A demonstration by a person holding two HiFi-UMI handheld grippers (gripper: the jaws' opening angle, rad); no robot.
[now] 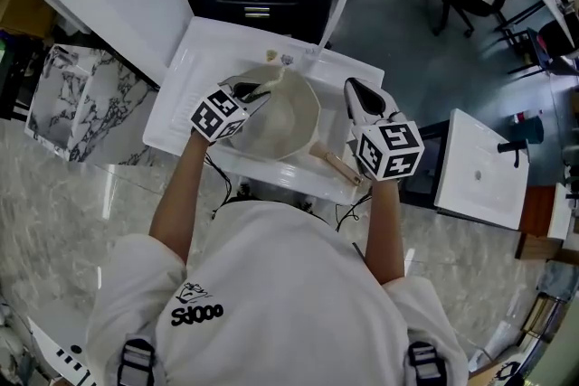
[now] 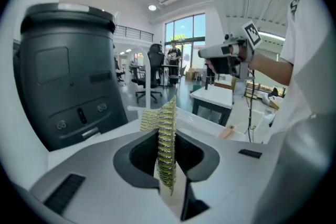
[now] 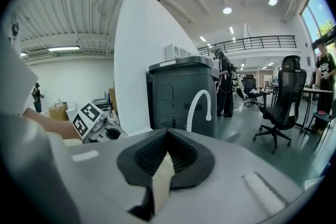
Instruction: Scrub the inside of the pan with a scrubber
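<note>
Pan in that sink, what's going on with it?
A person stands at a white sink with a gripper in each hand. The left gripper is shut on a yellow-green scrubber, held at the far rim of the cream pan lying in the sink. The right gripper hangs beside the pan, jaws together.

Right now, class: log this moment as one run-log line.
left claw shut on scrubber at pan rim | right claw shut on cream piece | pan in sink

support: white sink [image 1: 176,104] | in basin: pan [image 1: 289,129] (wooden handle at its right)
</note>
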